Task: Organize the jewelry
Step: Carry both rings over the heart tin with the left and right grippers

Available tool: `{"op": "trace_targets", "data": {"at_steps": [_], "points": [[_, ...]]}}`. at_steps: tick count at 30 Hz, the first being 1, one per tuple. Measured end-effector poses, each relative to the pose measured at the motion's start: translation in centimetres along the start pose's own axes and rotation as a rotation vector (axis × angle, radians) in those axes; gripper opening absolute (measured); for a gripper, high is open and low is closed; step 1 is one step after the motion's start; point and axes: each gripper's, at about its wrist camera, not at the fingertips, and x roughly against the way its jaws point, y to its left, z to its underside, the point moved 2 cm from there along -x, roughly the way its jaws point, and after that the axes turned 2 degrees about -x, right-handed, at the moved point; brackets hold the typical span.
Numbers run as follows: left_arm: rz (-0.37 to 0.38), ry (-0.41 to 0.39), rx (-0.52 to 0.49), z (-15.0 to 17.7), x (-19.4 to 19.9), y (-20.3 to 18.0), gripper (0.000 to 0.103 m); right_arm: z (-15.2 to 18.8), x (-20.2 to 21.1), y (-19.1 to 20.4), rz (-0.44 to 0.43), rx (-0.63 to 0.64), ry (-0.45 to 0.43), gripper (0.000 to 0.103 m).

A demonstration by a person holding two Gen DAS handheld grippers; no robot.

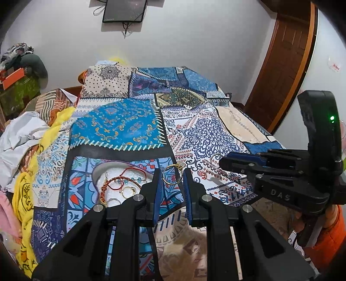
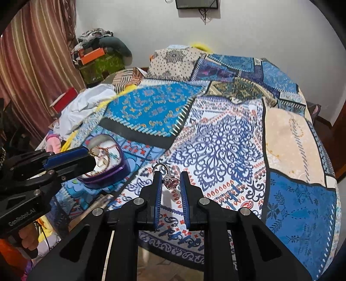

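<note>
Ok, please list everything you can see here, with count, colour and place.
bedspread: one, blue patchwork, under everything
jewelry box: one, purple, open, left on bedspread
bracelets: several, red and gold, inside box
gold ring: one, in left claw
silver ring: one, purple stone, in right claw
screen: one, black, on wall
door: one, brown, far right
curtain: one, striped pink, far left
left claw: black, blue pads, gripping gold ring
right claw: black, blue pads, gripping silver ring
</note>
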Motion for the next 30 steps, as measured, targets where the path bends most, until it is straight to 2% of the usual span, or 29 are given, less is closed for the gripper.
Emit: {"op": "trace_targets", "data": {"at_steps": [9, 16, 30], "points": [[-0.031, -0.050, 0.011, -0.1, 2.6, 0.9, 0.018, -1.4, 2.7, 2.1, -0.020, 0.019, -0.078, 0.015], [-0.069, -0.086, 0.034, 0.0, 4.7, 2.8, 0.018, -2.2, 3.4, 4.4, -0.050, 0.048, -0.106, 0.015], [-0.117, -0.065, 0.090, 1.7, 4.8, 6.9, 0.018, -2.9, 0.4, 8.2, -0.114, 0.084, -0.071, 0.015]]}}
